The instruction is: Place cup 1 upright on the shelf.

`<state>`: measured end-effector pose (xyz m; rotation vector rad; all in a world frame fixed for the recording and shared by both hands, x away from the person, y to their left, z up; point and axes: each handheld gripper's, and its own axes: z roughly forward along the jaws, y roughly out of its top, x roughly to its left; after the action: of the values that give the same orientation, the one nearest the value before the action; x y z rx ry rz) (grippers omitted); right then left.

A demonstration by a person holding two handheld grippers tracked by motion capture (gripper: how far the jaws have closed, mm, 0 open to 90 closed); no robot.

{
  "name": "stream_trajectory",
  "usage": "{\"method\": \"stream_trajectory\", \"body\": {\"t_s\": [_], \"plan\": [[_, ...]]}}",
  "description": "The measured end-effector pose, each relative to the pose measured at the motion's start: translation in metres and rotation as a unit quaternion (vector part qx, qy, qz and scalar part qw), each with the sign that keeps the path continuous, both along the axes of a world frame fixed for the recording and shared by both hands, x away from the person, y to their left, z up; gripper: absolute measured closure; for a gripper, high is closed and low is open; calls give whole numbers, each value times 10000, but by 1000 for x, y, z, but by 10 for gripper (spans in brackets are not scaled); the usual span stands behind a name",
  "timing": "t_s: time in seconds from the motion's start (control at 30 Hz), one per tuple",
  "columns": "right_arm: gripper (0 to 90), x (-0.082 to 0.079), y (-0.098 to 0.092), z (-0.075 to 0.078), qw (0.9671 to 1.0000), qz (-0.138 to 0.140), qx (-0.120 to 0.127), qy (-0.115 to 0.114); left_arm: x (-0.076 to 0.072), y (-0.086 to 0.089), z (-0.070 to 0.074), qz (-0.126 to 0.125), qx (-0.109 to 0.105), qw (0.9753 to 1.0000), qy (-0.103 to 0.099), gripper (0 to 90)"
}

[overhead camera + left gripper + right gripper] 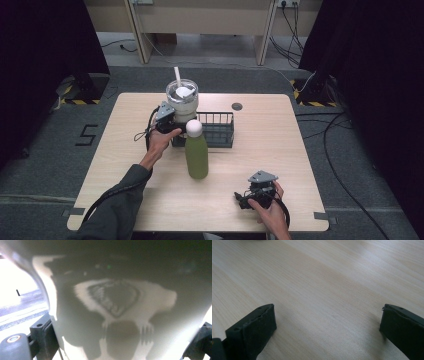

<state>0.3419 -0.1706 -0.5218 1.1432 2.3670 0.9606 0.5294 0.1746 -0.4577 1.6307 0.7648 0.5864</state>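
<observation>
A pale tumbler (181,99) with a clear lid and a white straw stands at the left end of a black wire basket (217,131). My left gripper (175,120) is at the tumbler's lower body. In the left gripper view the tumbler's wall (120,297) sits very close between both jaws, which press against its sides, so my left gripper (120,340) is shut on it. A green bottle (196,154) with a white cap stands upright just in front of the basket. My right gripper (245,199) rests low near the table's front right, and the right gripper (327,325) is open over bare wood.
The light wooden table (270,160) has a small round grommet (237,106) at its back edge. Cables lie on the grey floor at the right, and dark curtains hang on both sides. The green bottle stands close to my left forearm (150,160).
</observation>
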Motion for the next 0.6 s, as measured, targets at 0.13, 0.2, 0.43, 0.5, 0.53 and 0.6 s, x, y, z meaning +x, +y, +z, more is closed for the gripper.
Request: {"method": "stream_trajectory", "body": {"t_s": [0.13, 0.2, 0.43, 0.5, 0.53, 0.6], "plan": [[8, 0, 0, 0, 10000, 3, -4, 9, -1, 1, -1, -11, -16, 10000, -40, 100], [8, 0, 0, 0, 10000, 2, -4, 9, -1, 1, -2, -22, -21, 10000, -67, 101], [8, 0, 0, 0, 10000, 4, -4, 8, -2, 2, -3, -33, -28, 9999, -91, 101], [8, 0, 0, 0, 10000, 3, -5, 8, -3, 3, -4, -40, -27, 9999, -107, 101], [8, 0, 0, 0, 10000, 3, -5, 7, -3, 3, -4, -43, -20, 9999, -108, 102], [8, 0, 0, 0, 10000, 4, -5, 6, -1, 6, -3, -76, 156, 9995, -265, 102]]}}
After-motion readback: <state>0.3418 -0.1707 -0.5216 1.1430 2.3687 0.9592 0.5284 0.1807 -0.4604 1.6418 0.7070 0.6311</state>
